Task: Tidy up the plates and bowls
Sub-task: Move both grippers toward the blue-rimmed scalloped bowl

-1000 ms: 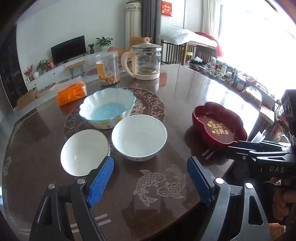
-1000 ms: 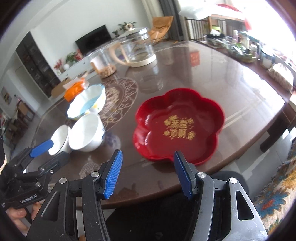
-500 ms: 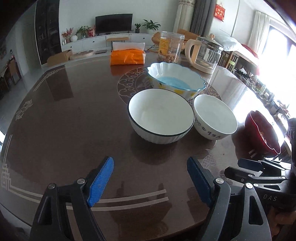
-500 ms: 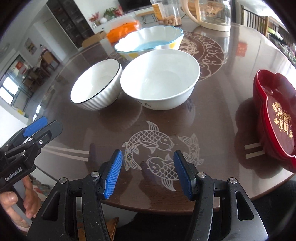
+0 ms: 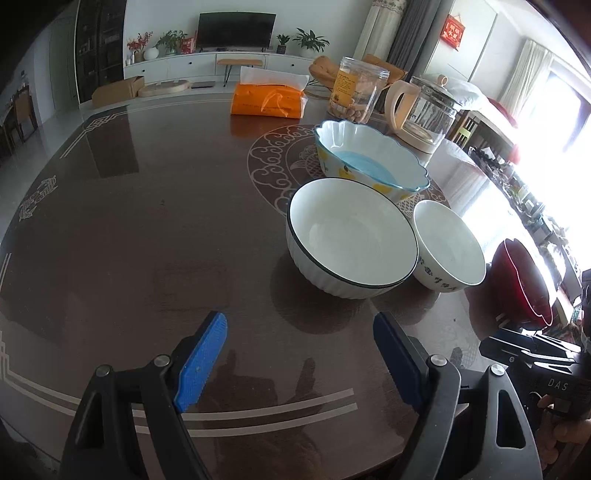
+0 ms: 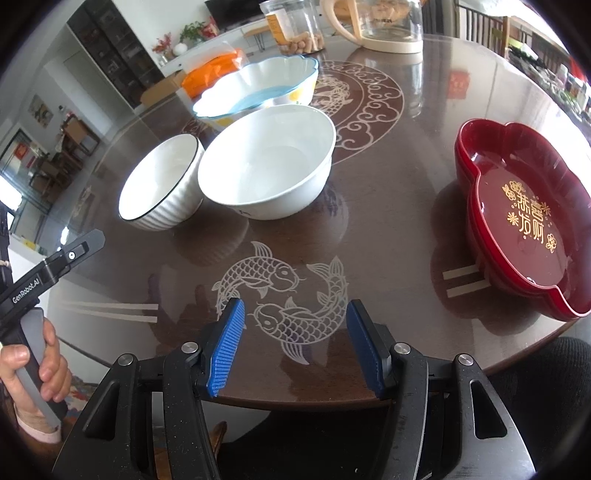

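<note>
Left wrist view: your left tool [image 5: 299, 354] gapes wide, nothing held, angled down at bare counter [image 5: 147, 221] short of ribbed bowl [image 5: 351, 236] — bowls clustered, ready for nesting.

Right wrist view: right tool [image 6: 293, 343] partly open, empty, tilted down over fish inlay; plain bowl [image 6: 267, 166] ahead, red plates [image 6: 524, 218] stacked at right.

You were working in a home's living-dining room: a television [image 5: 236, 31] on a white media cabinet [image 5: 207, 66], potted plants [image 5: 308, 37], curtains [image 5: 384, 33], and a dark dining table [image 5: 147, 206].
</note>
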The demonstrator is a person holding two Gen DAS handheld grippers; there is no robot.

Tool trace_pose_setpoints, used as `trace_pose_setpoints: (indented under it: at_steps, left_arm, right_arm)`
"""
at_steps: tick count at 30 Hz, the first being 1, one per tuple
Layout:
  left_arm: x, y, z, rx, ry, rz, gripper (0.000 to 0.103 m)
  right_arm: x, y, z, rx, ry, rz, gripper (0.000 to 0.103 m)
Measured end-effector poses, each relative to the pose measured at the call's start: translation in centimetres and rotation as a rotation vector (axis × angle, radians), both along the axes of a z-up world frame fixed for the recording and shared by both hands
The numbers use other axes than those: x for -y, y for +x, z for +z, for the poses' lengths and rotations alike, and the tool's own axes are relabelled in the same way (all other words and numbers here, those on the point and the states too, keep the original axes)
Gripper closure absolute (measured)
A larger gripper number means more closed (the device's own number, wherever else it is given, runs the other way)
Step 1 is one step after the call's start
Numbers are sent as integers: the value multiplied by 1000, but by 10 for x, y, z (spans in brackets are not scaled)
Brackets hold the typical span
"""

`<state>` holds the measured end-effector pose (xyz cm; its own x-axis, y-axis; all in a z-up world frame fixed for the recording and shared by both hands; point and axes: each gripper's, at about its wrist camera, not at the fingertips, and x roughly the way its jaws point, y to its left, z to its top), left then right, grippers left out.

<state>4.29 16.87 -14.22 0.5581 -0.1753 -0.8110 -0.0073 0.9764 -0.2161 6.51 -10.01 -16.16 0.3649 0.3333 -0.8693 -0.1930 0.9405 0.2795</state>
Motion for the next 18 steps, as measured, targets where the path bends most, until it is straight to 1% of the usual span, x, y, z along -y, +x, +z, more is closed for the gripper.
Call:
trace_pose_setpoints:
  at_steps: [2, 5, 8, 13, 15, 18]
  left_arm:
    - [3, -1, 0, 1, 2, -13, 22]
    - [1, 0, 6, 18, 28, -20, 22]
    - [-10, 12, 14, 26, 2, -20, 22]
    - [-31, 41, 22, 1, -58, -11, 22]
    - [-37, 45, 23, -3, -58, 9, 22]
    - [-43, 46, 24, 4, -51, 5, 22]
  right_arm:
    - [-5, 3, 1, -2, 13, 11, 42]
    - [-12, 5, 3, -13, 37, 31, 42]
    - [-15, 8, 12, 4, 33, 40, 42]
    - [-7, 22, 31, 47, 32, 15, 42]
    - [-1, 24, 38, 71, 38, -7, 41]
    - [7, 26, 42, 68, 78, -31, 40]
